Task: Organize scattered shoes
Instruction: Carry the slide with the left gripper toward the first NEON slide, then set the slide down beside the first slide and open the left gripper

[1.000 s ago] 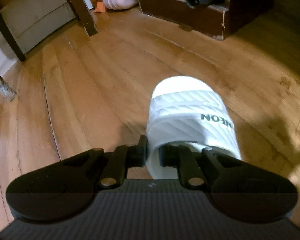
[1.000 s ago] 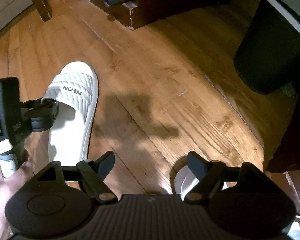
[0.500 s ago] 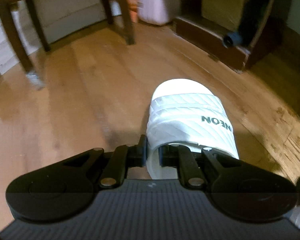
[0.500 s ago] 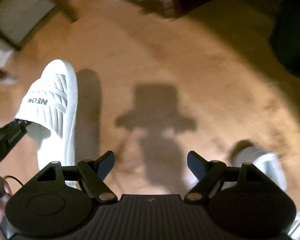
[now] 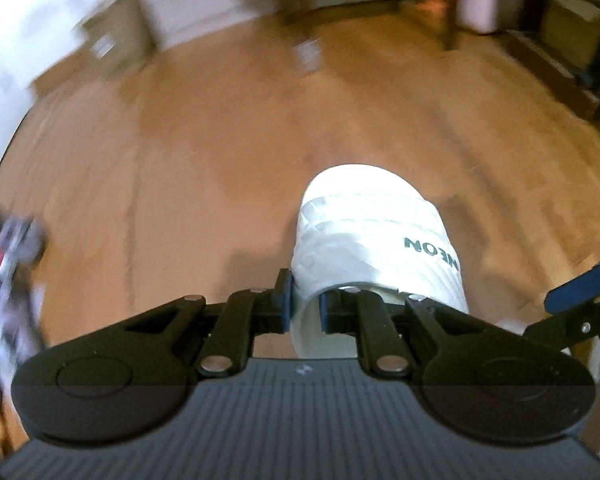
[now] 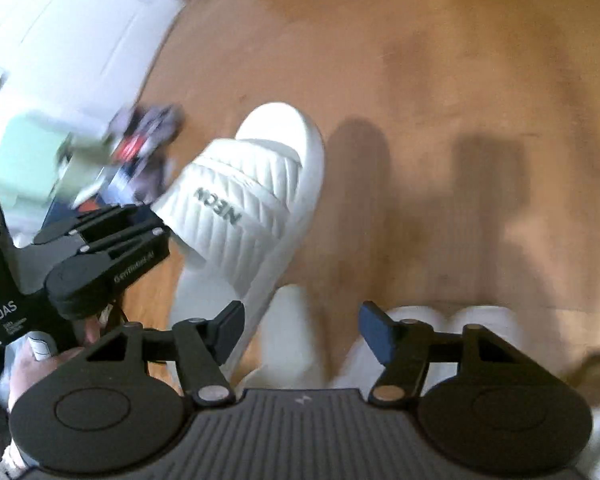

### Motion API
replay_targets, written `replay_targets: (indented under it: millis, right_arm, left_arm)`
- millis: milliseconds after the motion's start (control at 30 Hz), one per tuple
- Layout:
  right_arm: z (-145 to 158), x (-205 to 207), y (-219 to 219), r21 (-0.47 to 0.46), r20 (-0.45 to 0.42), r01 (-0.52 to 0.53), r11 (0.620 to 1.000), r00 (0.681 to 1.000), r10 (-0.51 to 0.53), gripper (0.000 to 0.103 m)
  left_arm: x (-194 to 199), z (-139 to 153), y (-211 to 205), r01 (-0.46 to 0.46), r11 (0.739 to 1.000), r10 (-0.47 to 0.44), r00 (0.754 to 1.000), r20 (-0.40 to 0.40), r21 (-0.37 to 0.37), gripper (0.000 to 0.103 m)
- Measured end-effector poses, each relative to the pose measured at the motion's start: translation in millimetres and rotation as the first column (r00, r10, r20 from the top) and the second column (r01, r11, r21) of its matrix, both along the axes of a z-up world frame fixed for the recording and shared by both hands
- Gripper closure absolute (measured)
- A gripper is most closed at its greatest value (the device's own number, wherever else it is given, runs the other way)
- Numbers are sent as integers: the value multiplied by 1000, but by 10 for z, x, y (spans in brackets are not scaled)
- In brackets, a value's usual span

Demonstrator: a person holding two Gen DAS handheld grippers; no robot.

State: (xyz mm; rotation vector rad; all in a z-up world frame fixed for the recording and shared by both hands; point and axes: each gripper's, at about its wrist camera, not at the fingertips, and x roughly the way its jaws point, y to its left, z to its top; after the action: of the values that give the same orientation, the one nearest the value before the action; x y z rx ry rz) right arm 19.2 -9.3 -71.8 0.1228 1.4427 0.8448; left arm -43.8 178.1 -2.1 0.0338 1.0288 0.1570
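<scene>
Slide: your left gripper (image 5: 303,306) is pinching the white slide (image 5: 374,236) by the side wall of its strap, one finger outside and one inside. It hangs toe-forward above the floor (image 5: 220,152), well away from any wall or edge of it.
Biggest risk: you hold the slide by one thin band off to its side, so most of the shoe hangs beyond the pinch. A quick swing could twist it in the pads or pull it free, and it would drop somewhere in the open floor.
Second risk: your right gripper (image 6: 302,332) has its jaws closing with nothing pressed between them. Pale shapes lie just below its fingers, too blurred to name. If you shut now, you may catch only an edge, or nothing.
Third risk: the two tools are near each other; in the right view the left one sits just beside the right fingers. Crossing paths could knock the slide loose.
Smaller risk: both views are smeared, so your aim at whatever spot you choose will be poor until you slow down.
Clutter: a dark and red heap (image 6: 146,148) lies by the floor's left edge, against the white wall. I cannot tell what it is.
Containers: a cardboard box (image 5: 572,32) stands at the floor's far right corner, a pink tub (image 5: 478,2) beside it. Contents of both are hidden.
</scene>
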Motion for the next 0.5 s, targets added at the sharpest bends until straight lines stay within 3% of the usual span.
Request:
replay_targets:
  millis: [133, 267, 367, 433, 467, 500]
  right_arm:
    - [-122, -249, 566, -41, 40, -122, 992, 991, 124, 38]
    - [-413, -465, 1050, -63, -40, -187, 980, 982, 185, 38]
    - [-532, -631, 1282, -80, -26, -232, 969, 973, 231, 38]
    - [-568, -763, 1450, -103, 2, -273, 957, 962, 274, 38]
    - [-581, -819, 1498, -112, 16, -288, 951, 956, 291, 38]
    - [-602, -900, 1590, -127, 40, -313, 941, 947, 320, 38]
  left_arm:
    - [-653, -130, 493, -158, 987, 157, 986, -46, -9, 90]
    - [-1206, -307, 786, -294, 954, 288, 953, -97, -60, 89]
    - [-1464, -483, 866, -344, 935, 333, 935, -118, -86, 88]
    - [-1520, -726, 938, -328, 936, 307, 938, -160, -127, 73]
    - [-1523, -886, 979, -317, 938, 286, 937, -201, -139, 47]
    - [-1556, -1033, 1019, -337, 935, 295, 913, -283, -114, 36]
